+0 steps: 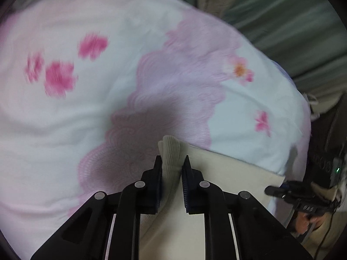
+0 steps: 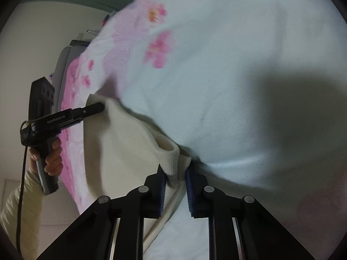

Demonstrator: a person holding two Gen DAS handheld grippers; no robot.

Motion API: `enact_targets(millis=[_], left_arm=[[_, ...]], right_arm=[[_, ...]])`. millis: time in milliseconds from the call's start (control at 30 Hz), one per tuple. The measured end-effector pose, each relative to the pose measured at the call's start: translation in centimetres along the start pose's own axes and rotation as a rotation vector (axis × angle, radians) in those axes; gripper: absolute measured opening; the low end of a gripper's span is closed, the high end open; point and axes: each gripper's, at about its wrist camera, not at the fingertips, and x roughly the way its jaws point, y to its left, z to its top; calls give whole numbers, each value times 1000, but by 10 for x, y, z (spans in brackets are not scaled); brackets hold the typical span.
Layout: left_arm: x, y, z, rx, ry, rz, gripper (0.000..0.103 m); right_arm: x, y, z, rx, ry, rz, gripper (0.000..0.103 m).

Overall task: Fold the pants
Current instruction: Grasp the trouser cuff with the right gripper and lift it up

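Observation:
The cream pants point(image 1: 227, 173) hang stretched between my two grippers above a flowered bedspread point(image 1: 97, 99). My left gripper point(image 1: 172, 162) is shut on a ribbed cream cuff point(image 1: 171, 151) that sticks up between its fingers. My right gripper point(image 2: 175, 171) is shut on the other ribbed cuff point(image 2: 171, 158). The pants also show in the right wrist view point(image 2: 121, 143), running left to my left gripper point(image 2: 95, 108). My right gripper shows small at the right of the left wrist view point(image 1: 273, 190).
The bedspread point(image 2: 216, 75) is pale blue and pink with red flowers and fills most of both views. Green bedding point(image 1: 292, 21) lies beyond its far edge. A pale wall point(image 2: 54, 28) and a grey headboard point(image 2: 63, 65) stand at the left.

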Motion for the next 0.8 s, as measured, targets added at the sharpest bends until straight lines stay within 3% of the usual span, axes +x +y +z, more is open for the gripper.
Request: enact_targets(millis=[133, 267, 467, 600, 800], left_arm=[[-35, -21, -5, 123, -39, 40, 17], [-83, -23, -23, 154, -106, 51, 17], [-146, -11, -65, 90, -198, 94, 17], [-189, 4, -114, 38, -263, 137, 17], [-231, 19, -195, -26, -339, 199, 17]], right_arm=[[-34, 27, -6, -64, -45, 26, 14], [-64, 64, -15, -189, -68, -7, 14], [-98, 137, -39, -440, -89, -76, 14], [-111, 189, -63, -618, -96, -100, 14], [-125, 255, -124, -831, -82, -68, 15]])
